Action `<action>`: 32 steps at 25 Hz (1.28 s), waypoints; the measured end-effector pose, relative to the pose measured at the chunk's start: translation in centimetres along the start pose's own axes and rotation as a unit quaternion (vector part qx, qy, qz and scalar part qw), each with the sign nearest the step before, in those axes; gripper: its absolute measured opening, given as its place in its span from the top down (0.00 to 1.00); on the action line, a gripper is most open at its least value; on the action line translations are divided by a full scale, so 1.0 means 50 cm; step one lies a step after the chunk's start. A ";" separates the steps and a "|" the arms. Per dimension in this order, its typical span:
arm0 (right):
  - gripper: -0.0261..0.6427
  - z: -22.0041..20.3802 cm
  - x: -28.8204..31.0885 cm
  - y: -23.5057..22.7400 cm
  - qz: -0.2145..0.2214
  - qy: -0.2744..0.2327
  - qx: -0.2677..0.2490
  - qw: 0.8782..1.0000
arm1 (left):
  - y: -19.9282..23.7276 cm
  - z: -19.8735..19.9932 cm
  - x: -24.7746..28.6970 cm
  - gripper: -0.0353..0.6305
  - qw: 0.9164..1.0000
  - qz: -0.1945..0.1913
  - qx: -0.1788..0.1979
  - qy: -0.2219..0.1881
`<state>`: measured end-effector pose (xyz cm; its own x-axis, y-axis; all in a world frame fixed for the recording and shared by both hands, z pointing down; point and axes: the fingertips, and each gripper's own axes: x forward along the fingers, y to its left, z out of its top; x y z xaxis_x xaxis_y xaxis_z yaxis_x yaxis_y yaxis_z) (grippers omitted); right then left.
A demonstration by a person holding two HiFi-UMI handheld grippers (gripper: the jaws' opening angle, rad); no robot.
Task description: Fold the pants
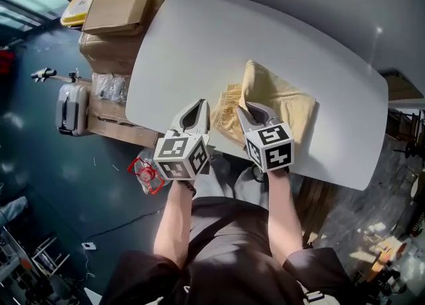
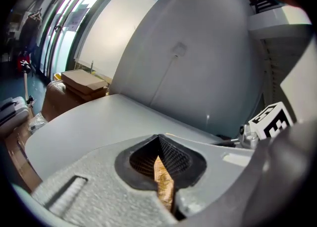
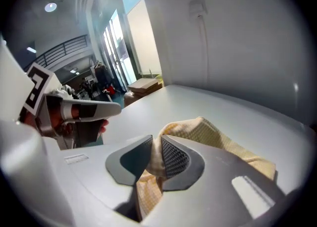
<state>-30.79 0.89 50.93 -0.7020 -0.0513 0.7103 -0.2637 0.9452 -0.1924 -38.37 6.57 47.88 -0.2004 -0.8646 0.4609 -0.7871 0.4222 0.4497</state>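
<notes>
— Fingers (image 3: 174,159) of the right gripper (image 3: 156,141) pinched on a fold of the tan pants (image 3: 225,144): is that how the line should read?

— Yes. In the right gripper view the cloth bulges up between the two pads and hangs out below them. The left gripper (image 2: 158,139) matches it. Its fingers (image 2: 177,158) are pressed together on a thin sliver of the same tan fabric.

— Where do the pants lie?

— Bunched on the white table (image 1: 199,44), on its near side and toward the person's right. One fold stands raised just beyond the right gripper, and the rest lies lower on the tabletop around it. In the head view the two grippers sit side by side at the table's near edge. The left one is just beside the cloth's left end, and the person's bare forearms (image 1: 176,220) run back from both.

— Anything worth naming around them?

— Cardboard boxes (image 1: 118,8) are stacked off the table's far left corner. A grey hard case (image 1: 72,107) stands below them on the dark floor (image 1: 40,184), and a pale wall (image 2: 198,48) rises behind the table.
</notes>
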 end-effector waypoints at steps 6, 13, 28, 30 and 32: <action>0.87 -0.095 0.113 0.076 0.050 0.062 -0.024 0.997 | 0.064 -0.057 0.012 0.94 0.999 0.014 -0.022 0.031; 0.71 -0.127 0.137 0.141 0.111 0.057 0.006 0.992 | 0.067 -0.078 0.043 0.94 0.998 0.006 -0.030 0.046; 0.83 -0.044 -0.027 0.110 0.221 -0.035 0.074 0.972 | -0.046 -0.027 0.076 0.94 0.999 -0.031 0.009 0.027; 0.91 0.001 -0.073 0.051 0.164 -0.083 0.061 0.981 | -0.073 0.003 0.072 0.94 0.999 -0.039 0.016 0.012; 0.94 0.042 -0.129 -0.010 0.105 -0.125 0.047 0.985 | -0.112 0.036 0.068 0.94 0.998 -0.051 0.027 -0.007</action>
<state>-27.53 0.07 45.00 -0.8856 0.0534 0.4614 -0.1468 0.9103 -0.3871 -35.71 0.78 45.53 -0.1246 -0.9064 0.4037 -0.8337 0.3162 0.4527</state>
